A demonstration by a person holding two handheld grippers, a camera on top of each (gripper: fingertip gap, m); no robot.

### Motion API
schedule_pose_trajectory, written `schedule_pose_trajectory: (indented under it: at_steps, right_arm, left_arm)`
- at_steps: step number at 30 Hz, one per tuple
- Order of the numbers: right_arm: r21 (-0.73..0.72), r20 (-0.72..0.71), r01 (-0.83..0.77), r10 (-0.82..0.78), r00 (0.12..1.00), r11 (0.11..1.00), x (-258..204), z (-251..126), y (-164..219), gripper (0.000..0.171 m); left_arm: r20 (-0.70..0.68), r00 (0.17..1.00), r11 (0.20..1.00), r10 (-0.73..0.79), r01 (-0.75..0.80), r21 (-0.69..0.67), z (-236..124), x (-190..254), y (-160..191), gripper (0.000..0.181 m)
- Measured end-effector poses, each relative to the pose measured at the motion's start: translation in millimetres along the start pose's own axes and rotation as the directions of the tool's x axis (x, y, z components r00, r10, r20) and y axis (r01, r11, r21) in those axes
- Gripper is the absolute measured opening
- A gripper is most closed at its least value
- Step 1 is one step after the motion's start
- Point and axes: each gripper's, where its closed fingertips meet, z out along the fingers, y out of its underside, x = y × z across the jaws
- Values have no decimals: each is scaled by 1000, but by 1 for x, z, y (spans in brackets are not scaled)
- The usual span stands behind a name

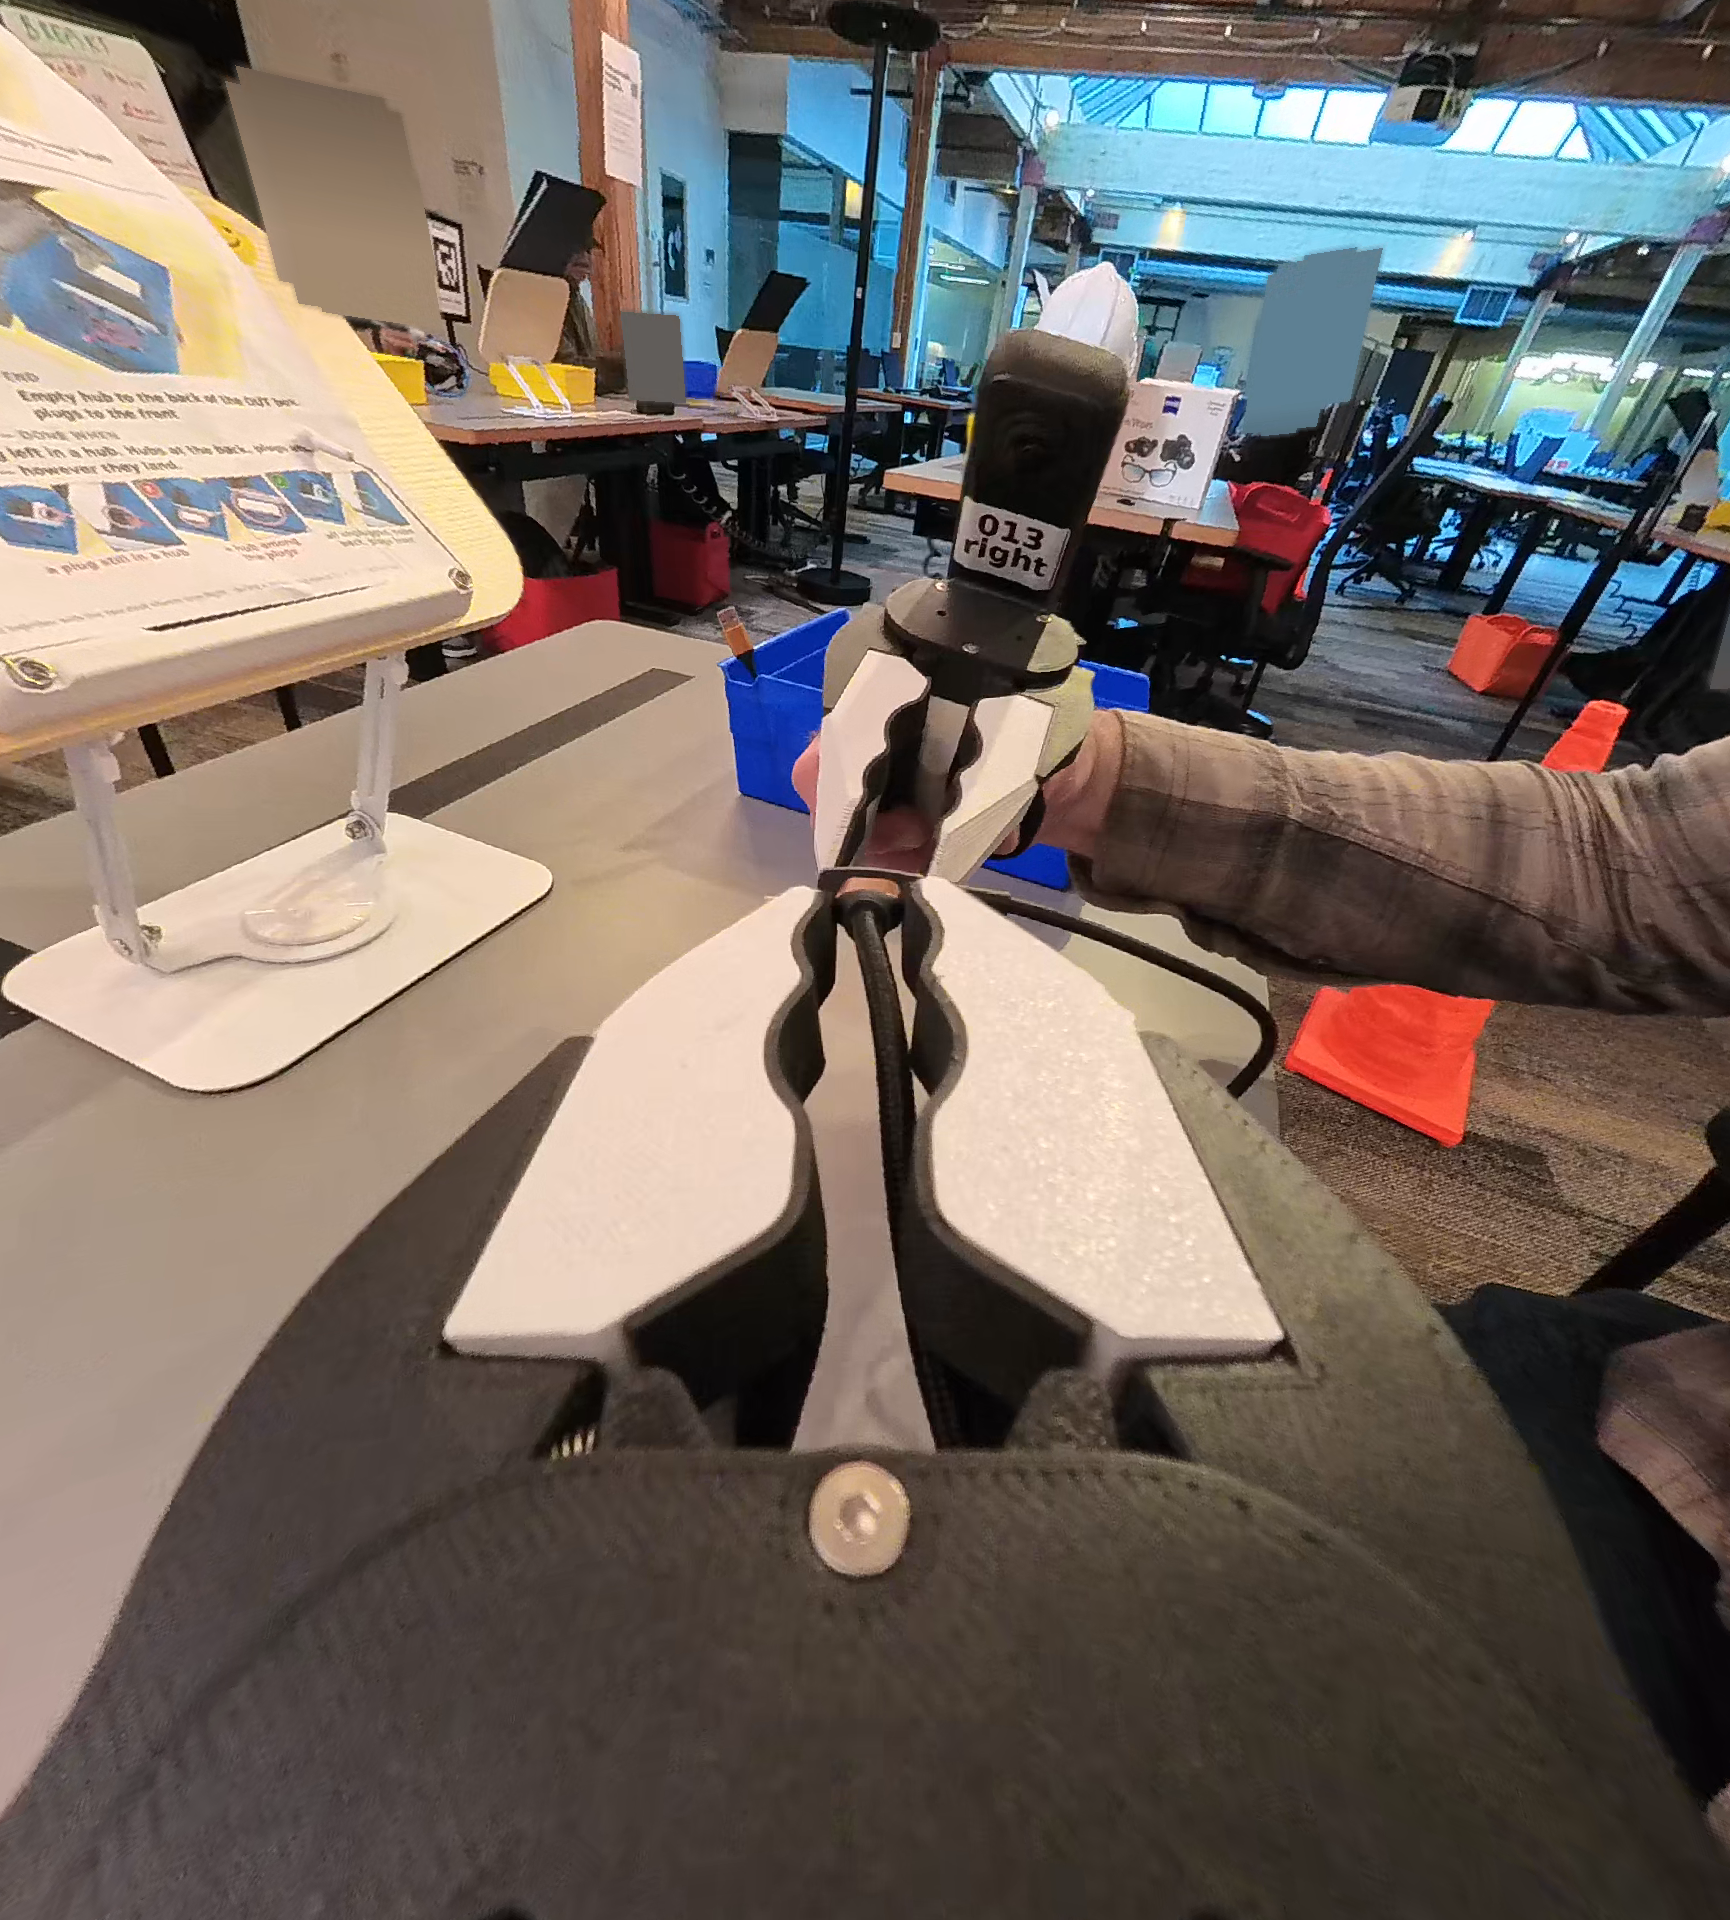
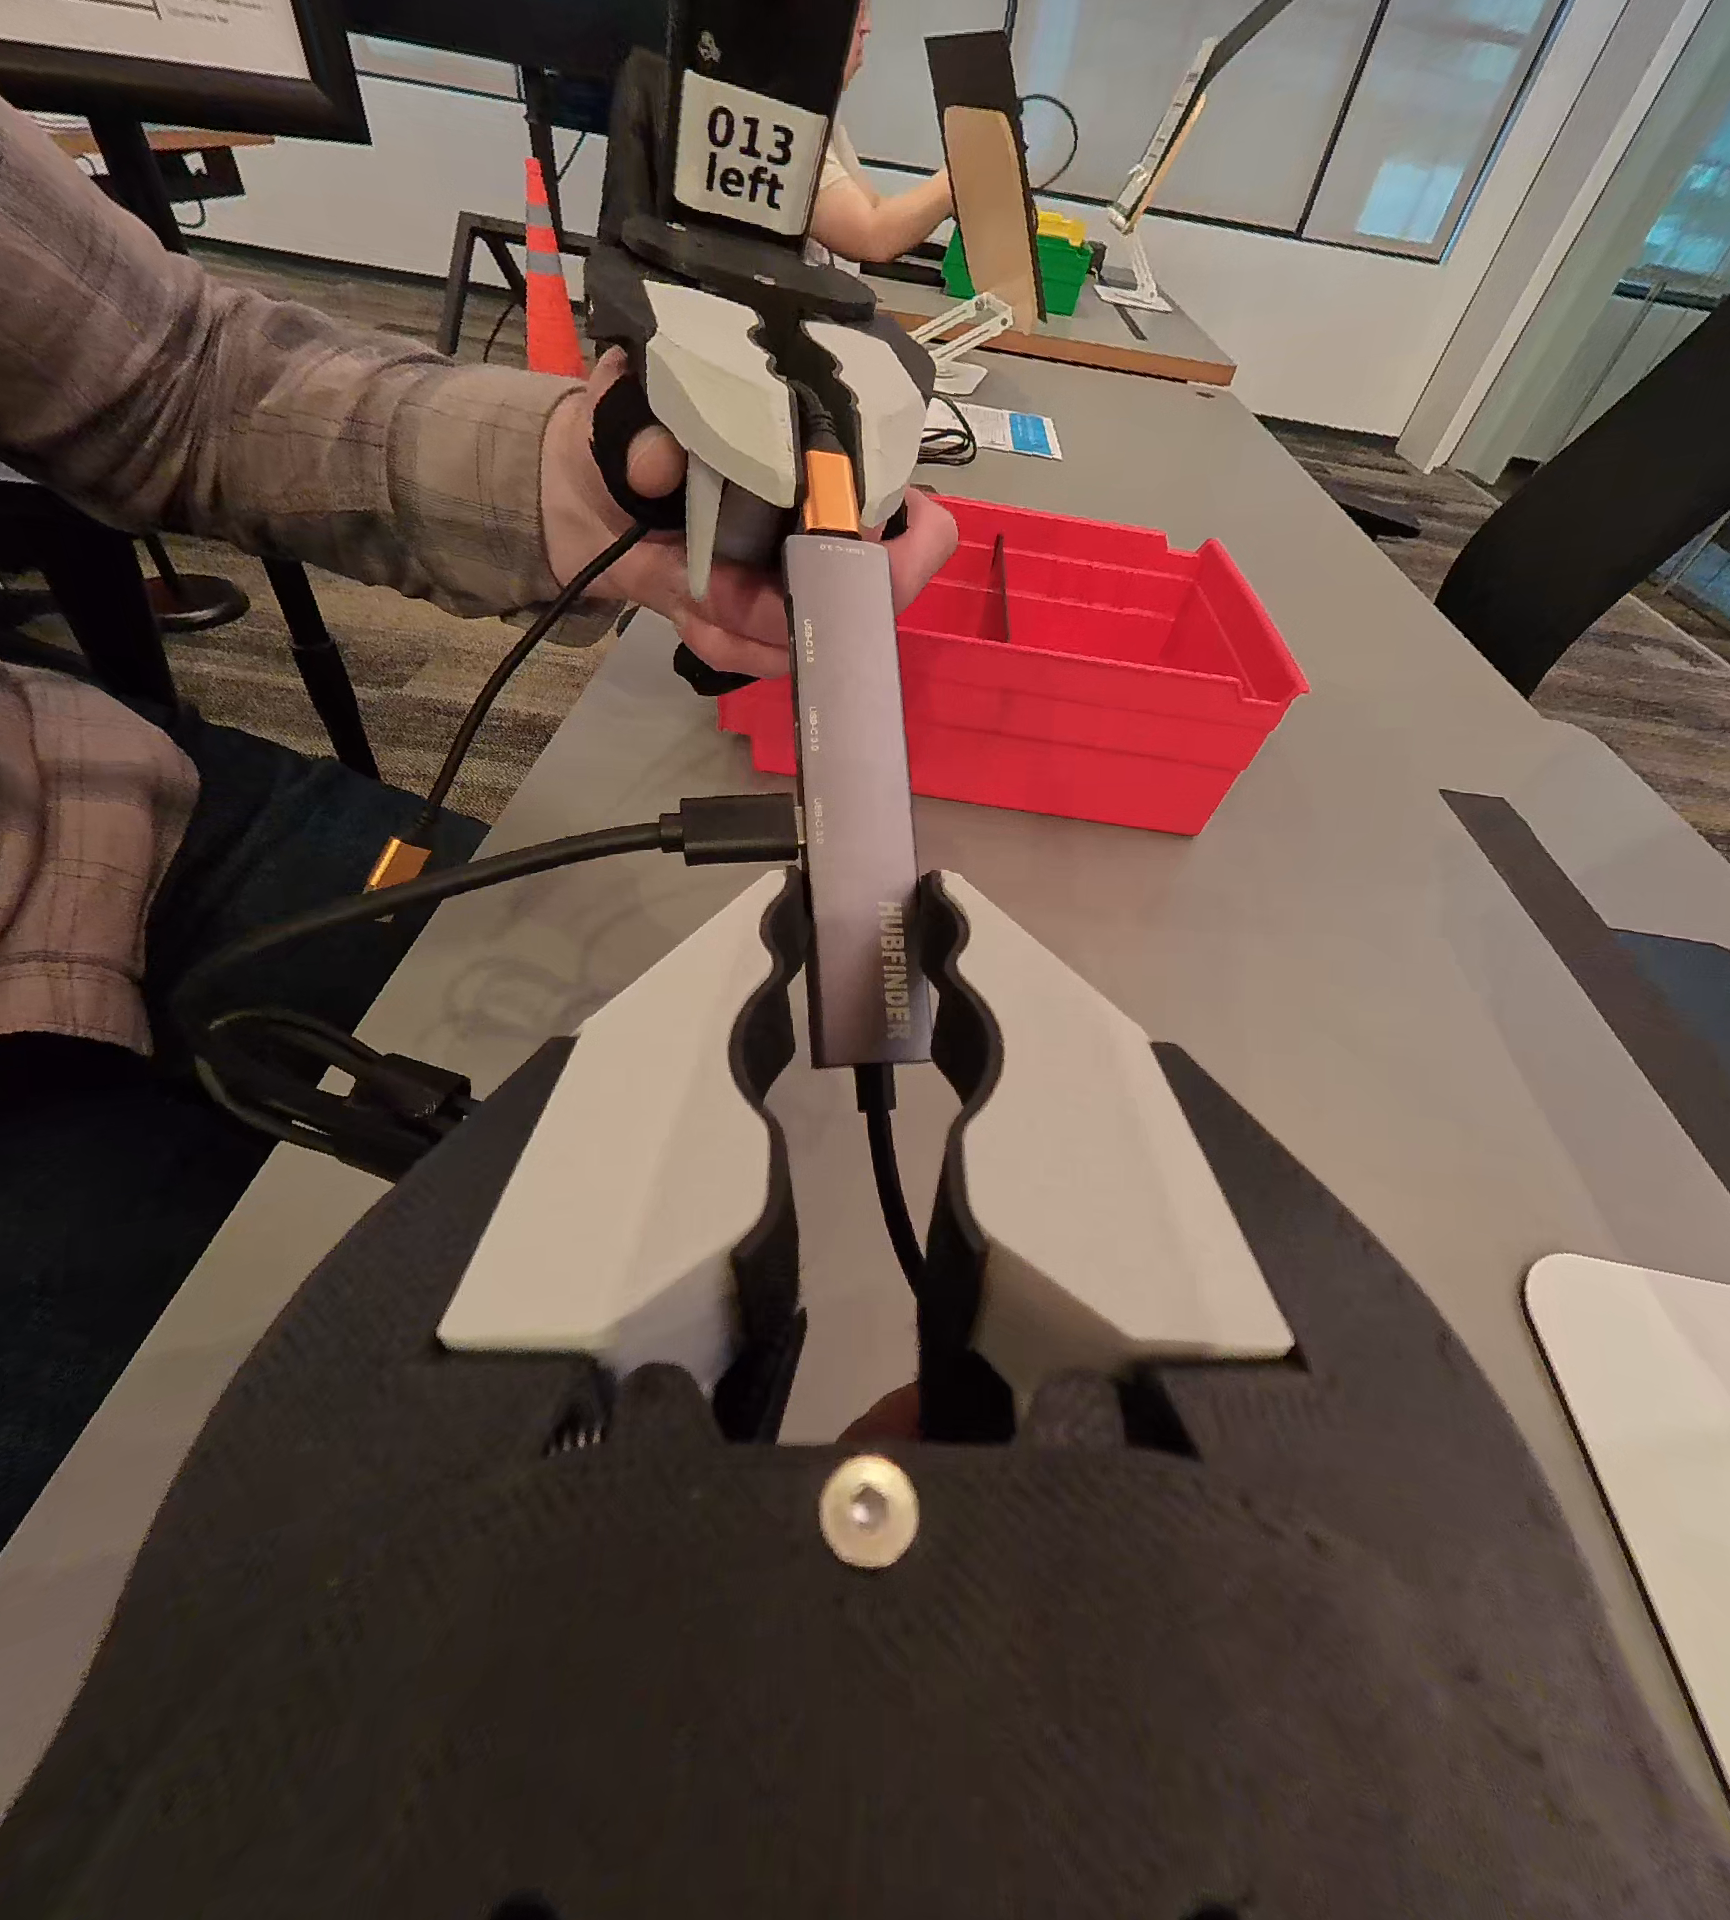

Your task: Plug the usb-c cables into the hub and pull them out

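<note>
Right wrist view: right tongs [image 2: 861,883] clamp hub [image 2: 856,790], left tongs [image 2: 825,488] pinch orange plug [image 2: 828,488] at its end port; keep plug coaxial.

Print marks the hub [image 2: 856,831], one white sticker [image 2: 749,158], a second sticker [image 1: 1008,548], the instruction sheet [image 1: 113,416], a white box [image 1: 1173,447].

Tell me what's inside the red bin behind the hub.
The red bin shows one dark upright divider and bare red floor on its right. The hub and the left gripper cover its left end, so that part can't be checked.
</note>
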Motion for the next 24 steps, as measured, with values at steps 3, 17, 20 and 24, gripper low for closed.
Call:
schedule_pose_trajectory:
  at_steps: [3, 17, 20, 24]
  right_arm:
    - [2, 0, 9, -9, 1000, 1000, -1, 0, -1, 19]
    - [11, -14, -8, 8, 1000, 1000, 0, 0, -1, 19]
    - [13, -20, -9, 10, 1000, 1000, 0, -1, -1, 19]
    - [-2, -15, -17, 17, 1000, 1000, 1, 0, 5, 19]
  left_arm:
    - [-22, 1000, 1000, -19, 19, -1, -1, 1, 1, 12]
    - [-10, 1000, 1000, -13, 13, -3, -1, -1, 4, 12]
    - [-9, 1000, 1000, -22, 22, -17, -1, -2, 7, 12]
    - [-5, 1000, 999, -18, 17, -34, 1, -2, 11, 12]
